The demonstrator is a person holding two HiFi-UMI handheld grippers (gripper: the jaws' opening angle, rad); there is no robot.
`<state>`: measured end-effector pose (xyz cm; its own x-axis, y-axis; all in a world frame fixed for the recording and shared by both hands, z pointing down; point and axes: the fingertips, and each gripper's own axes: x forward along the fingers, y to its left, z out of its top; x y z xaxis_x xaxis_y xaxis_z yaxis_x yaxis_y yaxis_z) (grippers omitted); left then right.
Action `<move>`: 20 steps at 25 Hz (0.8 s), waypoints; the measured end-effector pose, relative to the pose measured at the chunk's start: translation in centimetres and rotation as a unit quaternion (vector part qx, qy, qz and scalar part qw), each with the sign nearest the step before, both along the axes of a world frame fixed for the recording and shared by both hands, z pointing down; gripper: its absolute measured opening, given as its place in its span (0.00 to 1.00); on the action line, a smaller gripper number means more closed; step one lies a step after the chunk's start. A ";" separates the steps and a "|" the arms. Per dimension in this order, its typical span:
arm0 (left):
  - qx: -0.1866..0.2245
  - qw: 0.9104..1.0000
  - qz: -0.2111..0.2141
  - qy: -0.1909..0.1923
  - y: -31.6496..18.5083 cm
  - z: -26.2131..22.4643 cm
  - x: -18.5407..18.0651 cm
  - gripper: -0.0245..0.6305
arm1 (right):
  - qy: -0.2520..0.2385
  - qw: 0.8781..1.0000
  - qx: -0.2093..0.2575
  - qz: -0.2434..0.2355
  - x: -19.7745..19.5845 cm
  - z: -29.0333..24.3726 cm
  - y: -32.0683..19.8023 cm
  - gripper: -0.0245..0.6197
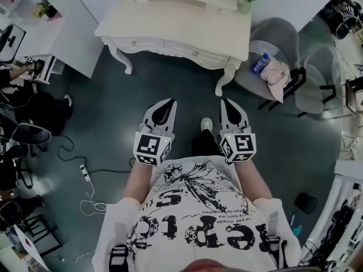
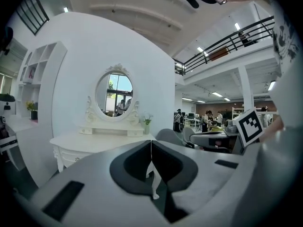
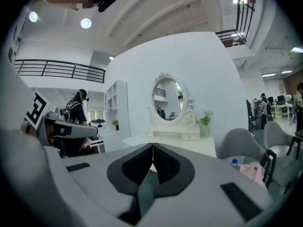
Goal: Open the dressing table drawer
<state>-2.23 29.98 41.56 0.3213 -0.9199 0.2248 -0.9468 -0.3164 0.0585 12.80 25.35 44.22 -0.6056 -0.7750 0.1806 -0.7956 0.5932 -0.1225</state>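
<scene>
Head view: bench (image 1: 170, 21) rear cut off by the top edge. Drawer fronts (image 1: 170, 48) carry knobs (image 1: 194, 53) too small to make out. In the right gripper view, the right tool (image 3: 152, 148) body hides those fronts. Bottle (image 1: 260, 64) label illegible.

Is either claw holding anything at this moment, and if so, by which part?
Nothing is held. The left claw and the right claw are both shut on empty air, well short of the dressing table.
</scene>
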 end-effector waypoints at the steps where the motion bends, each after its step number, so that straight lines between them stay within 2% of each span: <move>1: 0.001 1.000 -0.004 -0.001 -1.5 -0.2 0.0 0.07 | -0.002 1.000 0.002 -0.005 0.0 -0.2 -1.7 0.07; 12: 0.013 0.999 -0.039 -0.001 -19.0 -2.0 2.0 0.07 | -0.002 0.999 0.004 -0.038 1.9 -1.6 -20.4 0.07; 17: 0.011 0.998 -0.048 0.028 -24.2 -1.9 2.9 0.07 | 0.003 0.999 0.000 -0.041 2.9 -1.4 -26.0 0.07; 20: 0.009 0.998 -0.052 0.015 -26.3 -1.6 2.5 0.07 | 0.005 0.999 -0.003 -0.043 2.9 -0.9 -28.2 0.07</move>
<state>0.23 3.68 40.00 0.2303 -0.9524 0.2000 -0.9725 -0.2177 0.0833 15.66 -2.88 43.32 -0.6682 -0.7190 0.1910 -0.7428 0.6590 -0.1182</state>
